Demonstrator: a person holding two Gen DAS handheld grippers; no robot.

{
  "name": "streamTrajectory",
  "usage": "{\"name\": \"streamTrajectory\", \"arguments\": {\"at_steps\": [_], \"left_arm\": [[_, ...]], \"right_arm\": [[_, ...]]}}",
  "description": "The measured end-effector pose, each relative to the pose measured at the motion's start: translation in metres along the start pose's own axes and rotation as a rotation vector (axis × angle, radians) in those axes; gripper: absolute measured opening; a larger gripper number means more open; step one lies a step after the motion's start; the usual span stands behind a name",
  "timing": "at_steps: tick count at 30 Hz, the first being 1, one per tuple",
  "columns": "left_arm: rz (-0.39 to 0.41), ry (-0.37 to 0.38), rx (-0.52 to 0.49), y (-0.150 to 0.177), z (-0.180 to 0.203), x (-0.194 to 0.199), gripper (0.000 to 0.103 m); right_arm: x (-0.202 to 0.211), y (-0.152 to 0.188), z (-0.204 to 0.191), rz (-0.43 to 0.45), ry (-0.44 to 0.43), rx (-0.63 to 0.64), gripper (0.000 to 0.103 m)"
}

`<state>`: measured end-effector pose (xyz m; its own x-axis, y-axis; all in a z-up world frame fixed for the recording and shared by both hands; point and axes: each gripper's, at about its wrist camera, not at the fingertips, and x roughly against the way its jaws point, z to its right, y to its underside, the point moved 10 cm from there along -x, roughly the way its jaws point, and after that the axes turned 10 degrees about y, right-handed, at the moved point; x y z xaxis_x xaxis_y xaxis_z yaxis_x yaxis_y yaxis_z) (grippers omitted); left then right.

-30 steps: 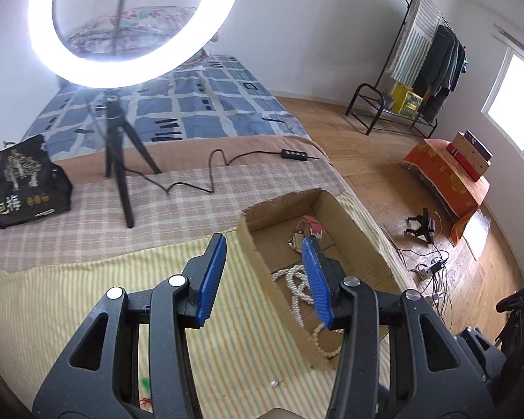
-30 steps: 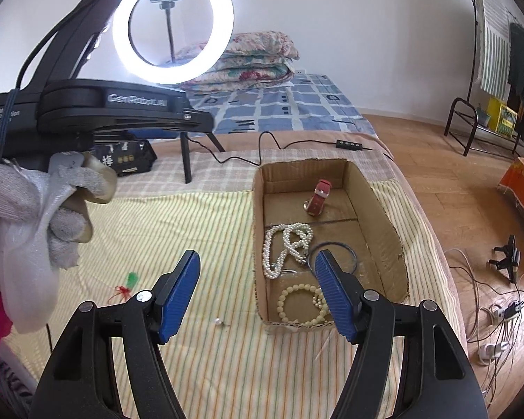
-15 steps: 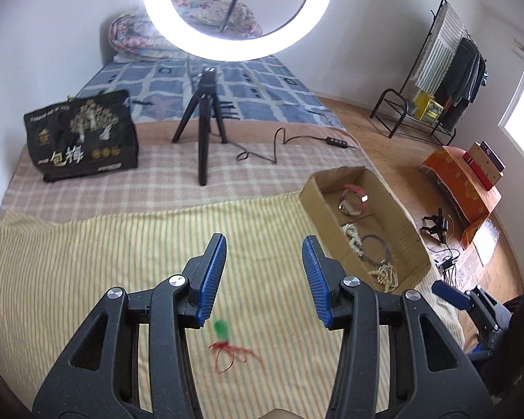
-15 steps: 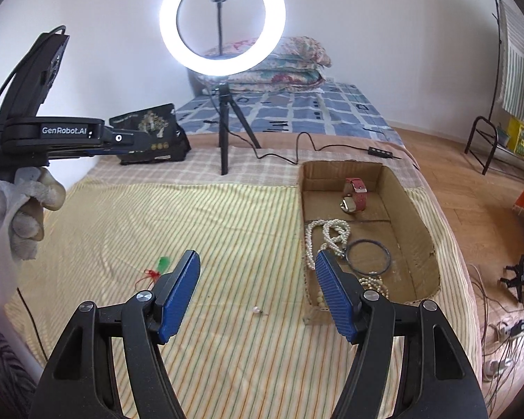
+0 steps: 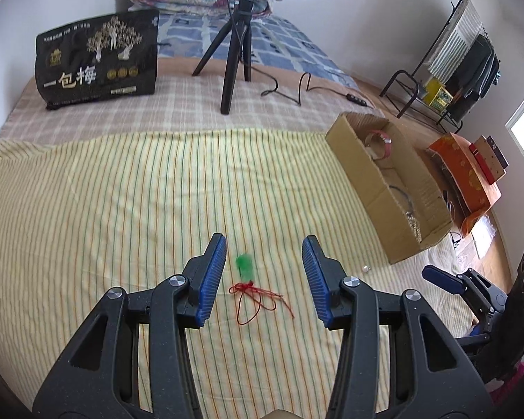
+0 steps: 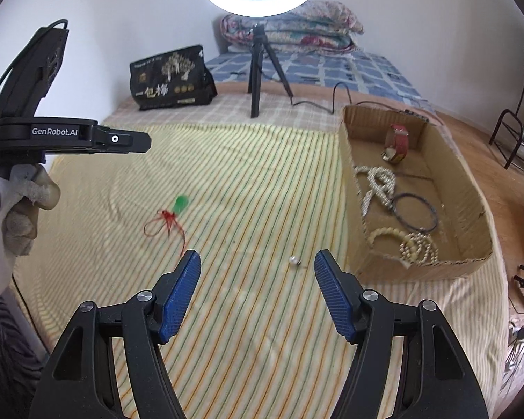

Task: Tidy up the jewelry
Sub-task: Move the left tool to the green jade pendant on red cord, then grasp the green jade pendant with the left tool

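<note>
A green pendant on a red cord [image 5: 245, 268] lies on the striped cloth, between and just beyond the fingers of my open, empty left gripper [image 5: 263, 277]; it also shows in the right wrist view [image 6: 180, 206]. A small pearl earring [image 6: 294, 261] lies on the cloth just ahead of my open, empty right gripper [image 6: 256, 291]; it also shows in the left wrist view [image 5: 366, 269]. The cardboard box [image 6: 468, 265] to the right holds a red-strap watch [image 6: 398, 141], a pearl necklace [image 6: 375, 183], a dark bangle [image 6: 415, 211] and bead bracelets [image 6: 417, 248].
A ring light tripod [image 5: 235, 49] and its cable [image 5: 298, 87] stand behind the cloth, with a black bag [image 5: 96, 59] at the back left. The bed edge drops off right of the box [image 5: 384, 188]. The left gripper body [image 6: 52, 136] hovers at left.
My left gripper swung left from over the box and came down over the green pendant. My right gripper moved down and closer to the cloth near the pearl earring.
</note>
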<state>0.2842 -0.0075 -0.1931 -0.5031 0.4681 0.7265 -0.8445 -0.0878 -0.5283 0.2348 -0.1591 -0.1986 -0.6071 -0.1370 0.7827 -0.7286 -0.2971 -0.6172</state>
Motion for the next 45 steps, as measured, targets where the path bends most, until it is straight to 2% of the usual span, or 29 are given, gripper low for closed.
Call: {"name": "streamTrajectory", "arguments": {"at_steps": [2,4,7,11,18,38,45], "left_arm": [[-0.02,-0.003,0.005,0.006,-0.005,-0.009,0.046],[-0.038,-0.005,0.011,0.011,-0.01,-0.017,0.046],[-0.064,-0.006,0.017,0.017,-0.015,-0.027,0.046],[-0.089,-0.012,0.02,0.025,-0.022,-0.039,0.046],[-0.128,-0.013,0.024,0.034,-0.031,-0.055,0.046],[-0.154,-0.024,0.013,0.036,-0.031,-0.08,0.046],[-0.153,-0.042,-0.008,0.037,-0.03,-0.082,0.046]], "right_arm": [[-0.009,0.007,-0.003,-0.025,-0.008,0.026,0.049],[-0.016,0.012,-0.001,-0.042,-0.006,0.028,0.046],[-0.029,0.017,0.005,-0.07,-0.01,0.017,0.036],[-0.041,0.016,0.014,-0.073,0.026,0.03,0.036],[-0.057,0.016,0.014,-0.092,0.03,0.063,0.032],[-0.082,0.019,0.019,-0.138,0.046,0.031,0.032],[-0.083,0.02,0.014,-0.146,0.05,0.055,0.02]]}}
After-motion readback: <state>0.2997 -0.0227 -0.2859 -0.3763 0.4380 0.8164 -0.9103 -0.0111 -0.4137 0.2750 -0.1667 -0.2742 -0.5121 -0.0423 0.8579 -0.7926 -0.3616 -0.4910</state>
